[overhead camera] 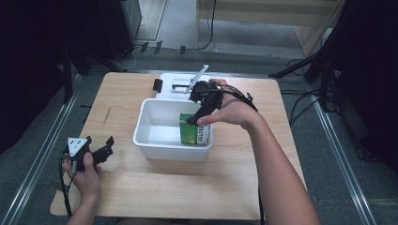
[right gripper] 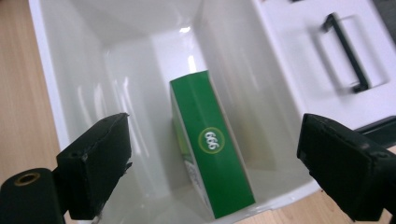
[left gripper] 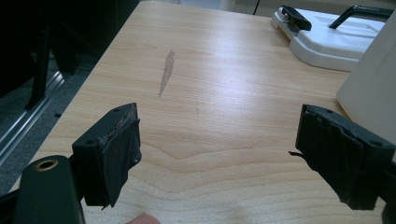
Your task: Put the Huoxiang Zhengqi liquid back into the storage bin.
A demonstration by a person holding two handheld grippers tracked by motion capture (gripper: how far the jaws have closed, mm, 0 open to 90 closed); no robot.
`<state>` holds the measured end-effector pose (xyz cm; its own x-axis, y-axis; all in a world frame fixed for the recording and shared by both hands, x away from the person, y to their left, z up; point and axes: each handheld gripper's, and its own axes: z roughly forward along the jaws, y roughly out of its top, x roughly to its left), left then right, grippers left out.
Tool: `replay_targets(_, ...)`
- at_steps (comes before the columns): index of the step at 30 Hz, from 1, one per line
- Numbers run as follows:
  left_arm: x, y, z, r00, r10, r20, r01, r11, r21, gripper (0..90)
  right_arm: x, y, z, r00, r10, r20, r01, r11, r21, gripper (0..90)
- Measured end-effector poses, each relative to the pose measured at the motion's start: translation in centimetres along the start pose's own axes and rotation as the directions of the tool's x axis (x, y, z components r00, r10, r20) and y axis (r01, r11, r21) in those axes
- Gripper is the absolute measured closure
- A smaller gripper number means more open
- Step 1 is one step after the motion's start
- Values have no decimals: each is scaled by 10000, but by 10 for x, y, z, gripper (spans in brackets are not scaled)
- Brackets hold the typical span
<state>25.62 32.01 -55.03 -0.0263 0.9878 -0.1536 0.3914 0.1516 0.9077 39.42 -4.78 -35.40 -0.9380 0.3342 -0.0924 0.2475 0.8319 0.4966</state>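
The person's right forearm reaches in from the lower right of the high view, and the wrist bends so the right tool points down over the near right corner of the white bin. Its two black jaws stand wide apart and released, with nothing pressed between the pads. In the right gripper view they frame the green box from above without touching it.

The green box stands inside the bin, against its right wall and close to the near wall, leaning slightly. It is a slim rectangular carton with glossy green faces, a white side panel and a round emblem printed on its narrow top face. The bin is smooth, shiny white plastic with a rolled rim and rounded inner corners.

Behind the bin lies its flat white lid, with a dark handle and a black clip.

The left hand rests low on the near left of the pale, wood-grained counter, holding the left tool level. Its jaws are spread, empty, over bare wood.
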Motion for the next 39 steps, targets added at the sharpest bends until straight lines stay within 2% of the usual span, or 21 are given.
replay_targets(1, 0, 0, 0, 10000, 9, -6, -9, 10000, -1, 150, 0, 0, 0, 10000, 0, 0, 0, 10000, 0, 102)
replay_targets(3, 0, 0, 0, 10000, 25, -17, -25, 10000, -4, 150, -4, -6, -5, 9993, 357, 113, -349, 9977, -587, 101)
replay_targets(5, 0, 0, 0, 10000, 44, -29, -44, 10000, -4, 151, -8, -15, -9, 9966, 810, 118, -790, 9894, -1218, 83)
replay_targets(9, 0, 0, 0, 10000, 54, -11, -54, 10000, 9, 150, -9, -29, -14, 9933, 1147, 107, -1102, 9727, -2040, 54)
replay_targets(15, 0, 0, 0, 10000, 63, -19, -63, 10000, 11, 150, -5, -47, -18, 9871, 1547, 422, -1388, 9559, -2587, 27)
replay_targets(16, 0, 0, 0, 10000, 94, -18, -94, 10000, 30, 150, -5, -51, -18, 9836, 1721, 534, -1513, 9498, -2738, 27)
replay_targets(17, 0, 0, 0, 10000, 97, -18, -97, 9999, 35, 150, -4, -57, -20, 9785, 1926, 743, -1615, 9384, -3056, 27)
replay_targets(18, 0, 0, 0, 10000, 97, -17, -97, 9999, 34, 150, -4, -57, -20, 9785, 1926, 743, -1615, 9384, -3056, 27)
replay_targets(19, 0, 0, 0, 9999, 100, -27, -100, 9999, 37, 151, -4, -59, -21, 9756, 2032, 826, -1673, 9328, -3193, 26)
replay_targets(21, 0, 0, 0, 10000, 95, -19, -95, 10000, 28, 150, -5, -67, -24, 9666, 2391, 925, -1896, 9094, -3702, 26)
replay_targets(22, 0, 0, 0, 10000, 92, -16, -92, 10000, 27, 150, -6, -72, -26, 9611, 2618, 880, -2062, 8921, -4022, 27)
replay_targets(23, 0, 0, 0, 10000, 93, -19, -93, 10000, 31, 150, -7, -76, -27, 9556, 2799, 917, -2174, 8804, -4215, 26)
replay_targets(25, 0, 0, 0, 9999, 100, -21, -100, 9999, 33, 150, -7, -83, -29, 9442, 3105, 1099, -2302, 8607, -4541, 28)
replay_targets(27, 0, 0, 0, 10000, 83, -24, -83, 10000, 17, 150, -6, -92, -30, 9301, 3345, 1521, -2212, 8402, -4950, 38)
replay_targets(28, 0, 0, 0, 10000, 84, -21, -84, 10000, 16, 150, -6, -96, -30, 9245, 3503, 1504, -2310, 8287, -5098, 37)
replay_targets(30, 0, 0, 0, 10000, 83, -34, -83, 10000, 17, 150, -6, -104, -30, 9144, 3723, 1591, -2398, 8145, -5283, 36)
replay_targets(32, -1, 0, 0, 10000, 91, -37, -91, 10000, 18, 150, -5, -112, -28, 9033, 3967, 1635, -2578, 8064, -5322, 31)
replay_targets(33, -1, 0, 0, 10000, 91, -36, -91, 10000, 18, 150, -4, -122, -29, 8891, 4249, 1698, -2704, 7872, -5542, 31)
replay_targets(34, -1, 0, 0, 10000, 92, -37, -92, 10000, 19, 150, -4, -122, -29, 8891, 4249, 1698, -2704, 7872, -5542, 31)
replay_targets(36, -1, 0, 0, 9999, 106, -27, -106, 9999, 23, 150, -3, -130, -29, 8800, 4450, 1662, -2804, 7691, -5744, 30)
replay_targets(39, 0, 0, -1, 9999, 156, -33, -156, 9999, 67, 150, -1, -146, -28, 8688, 4644, 1716, -2877, 7556, -5885, 19)
